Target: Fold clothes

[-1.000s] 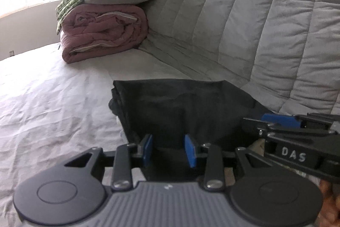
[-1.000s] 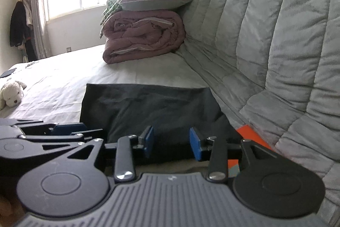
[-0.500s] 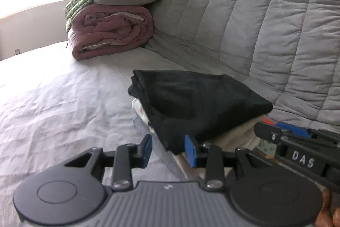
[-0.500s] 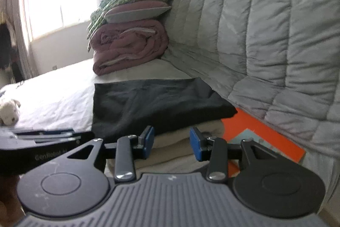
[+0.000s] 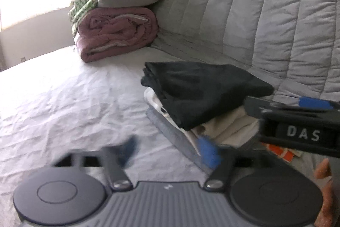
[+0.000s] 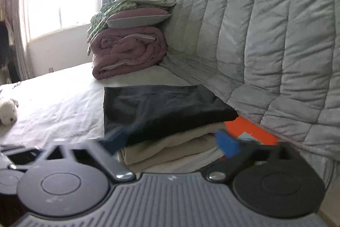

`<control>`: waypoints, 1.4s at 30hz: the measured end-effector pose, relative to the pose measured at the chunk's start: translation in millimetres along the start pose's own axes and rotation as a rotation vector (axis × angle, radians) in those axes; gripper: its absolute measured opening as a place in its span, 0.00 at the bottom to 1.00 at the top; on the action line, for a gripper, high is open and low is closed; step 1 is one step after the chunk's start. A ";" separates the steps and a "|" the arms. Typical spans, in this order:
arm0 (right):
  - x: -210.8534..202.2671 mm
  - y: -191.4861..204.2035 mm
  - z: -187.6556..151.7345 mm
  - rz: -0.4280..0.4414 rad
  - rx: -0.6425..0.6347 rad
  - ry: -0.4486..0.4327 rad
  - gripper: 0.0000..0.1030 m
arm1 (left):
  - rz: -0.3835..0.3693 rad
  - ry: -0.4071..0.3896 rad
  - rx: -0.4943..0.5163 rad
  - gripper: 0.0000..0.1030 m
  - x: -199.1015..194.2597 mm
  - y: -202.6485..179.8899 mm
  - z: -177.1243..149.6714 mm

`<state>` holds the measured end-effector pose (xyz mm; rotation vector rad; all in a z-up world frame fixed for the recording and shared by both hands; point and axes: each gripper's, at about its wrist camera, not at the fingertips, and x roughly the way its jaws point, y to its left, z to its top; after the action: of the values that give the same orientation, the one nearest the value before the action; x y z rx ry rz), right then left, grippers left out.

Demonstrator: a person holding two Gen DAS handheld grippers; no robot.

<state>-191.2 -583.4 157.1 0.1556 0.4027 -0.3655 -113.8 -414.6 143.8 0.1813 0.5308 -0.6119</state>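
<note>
White wrinkled bedsheet [image 5: 63,103] underneath; left gripper [image 5: 170,149] and right gripper [image 6: 170,139] jaws opening, nothing pinched. Folded black garment [image 5: 204,88] tops cream folded stack [image 6: 170,146] mid-frame. Pink rolled duvet [image 5: 116,33] upper left, grey quilted headboard [image 5: 265,14] right.

a wide bed with a wrinkled white sheet [image 5: 63,99] carries a stack of folded clothes [image 5: 212,120], black garment on top, a rolled pink quilt [image 5: 114,33] at the far end, and a small white plush toy [image 6: 8,112].
</note>
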 end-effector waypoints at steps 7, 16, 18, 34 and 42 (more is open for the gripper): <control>12.2 -7.6 -0.4 -0.085 0.055 0.056 1.00 | 0.014 0.060 -0.022 1.00 9.8 4.9 0.2; 15.6 2.4 -2.6 -0.106 0.003 0.082 1.00 | 0.046 0.109 -0.018 1.00 17.2 4.3 -4.6; 14.4 1.9 -1.8 -0.102 0.004 0.078 1.00 | 0.052 0.111 -0.008 1.00 17.0 4.1 -5.2; 12.6 5.0 -0.9 -0.135 -0.022 0.076 1.00 | 0.083 0.093 0.028 1.00 9.1 1.1 -3.7; 14.2 5.6 -0.5 -0.145 -0.031 0.076 1.00 | 0.080 0.088 0.019 1.00 8.8 1.2 -4.3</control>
<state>-177.1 -582.5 151.2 0.1101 0.4958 -0.4964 -108.8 -416.7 135.5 0.2472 0.5995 -0.5331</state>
